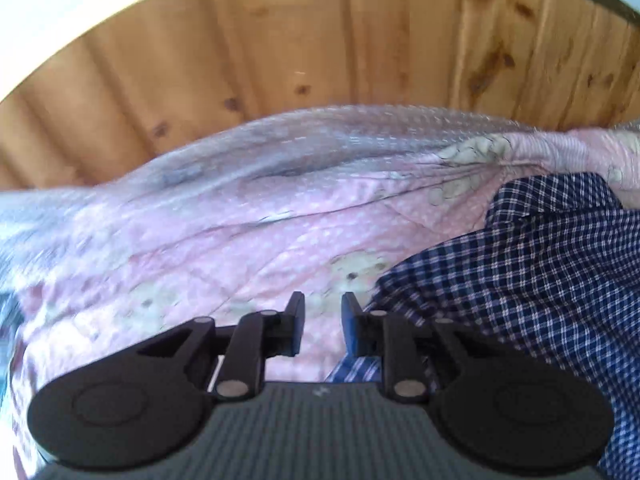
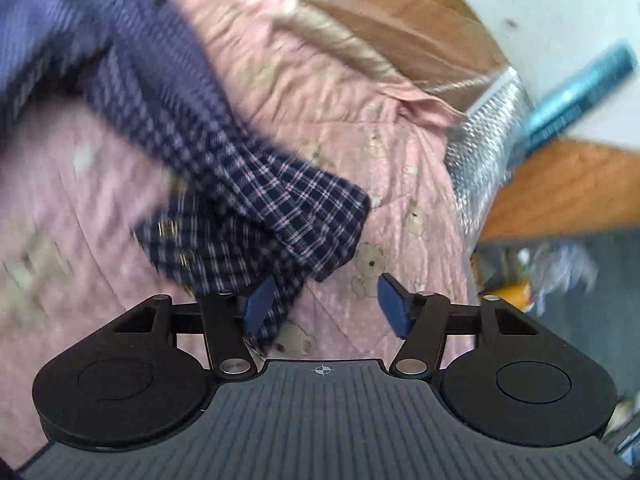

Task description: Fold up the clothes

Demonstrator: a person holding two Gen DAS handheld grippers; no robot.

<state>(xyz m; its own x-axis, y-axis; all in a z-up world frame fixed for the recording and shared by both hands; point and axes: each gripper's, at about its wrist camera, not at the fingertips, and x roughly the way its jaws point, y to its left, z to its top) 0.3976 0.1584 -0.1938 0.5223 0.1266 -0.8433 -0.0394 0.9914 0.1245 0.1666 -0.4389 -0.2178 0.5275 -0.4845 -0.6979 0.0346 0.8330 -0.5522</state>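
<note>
The left gripper (image 1: 322, 312) has its two black fingers set a narrow way apart, and nothing lies between the blue pads; they hang over the pink quilted bedcover printed with small teddy bears (image 1: 224, 248), not touching it as far as the blurred view shows. Just to the right of its right finger (image 1: 352, 320) begins the navy blue checked shirt with thin pale lines (image 1: 540, 280), crumpled in a heap on the bedcover and filling the lower right of the left wrist view.

The right gripper (image 2: 326, 300) stands spread wide. A fold of the same checked shirt (image 2: 256, 216) lies across the bedcover (image 2: 400, 200) in front of it, and its near edge runs down beside and partly over the left blue pad (image 2: 258, 306) (whether cloth and pad actually touch I cannot tell). The right pad is clear of the cloth, with only bedcover beneath, so the shirt is not pinched.

Beyond the bed rises a wall of knotty pine boards (image 1: 320, 40). At the bed's edge, in the right wrist view, a silvery bubble-textured sheet (image 2: 476, 148) hangs down, with a blurred teal tube-like thing (image 2: 576, 96) beside it and some unclear clutter on a dark floor (image 2: 560, 272) lower down.
</note>
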